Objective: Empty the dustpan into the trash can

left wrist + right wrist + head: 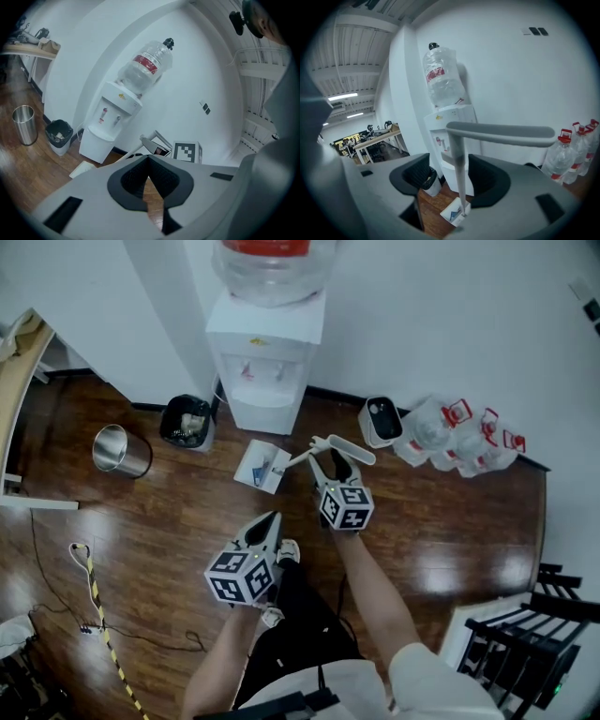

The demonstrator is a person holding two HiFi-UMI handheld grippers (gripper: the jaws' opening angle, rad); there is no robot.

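Nearest the person, the left claw [149, 159] is held low over the wooden floor [169, 521], its jaws closed together at the tips with nothing between them. It is level with the person's shoe [287, 550] in the head view and well short of the dustpan. Just ahead and to its right, the right claw [449, 160] has its jaws standing apart. The upright shaft of the dustpan handle [460, 178] rises between them, close beside one pad, with a clear gap to the other; no clamping is seen. The handle's horizontal top grip [501, 133] crosses above the jaws. The white dustpan [262, 468] rests on the floor at the foot of that shaft, with a blue scrap inside it. It lies in front of the water dispenser [267, 371] and apart from the trash can. The trash can [186, 421], black-lined and holding some litter, stands against the wall just left of the dispenser. A steel bin [120, 451] stands further left, apart from it. To the right of the dispenser, along the wall, sit a small white appliance [381, 420] and a cluster of clear water jugs [459, 439] with red caps.
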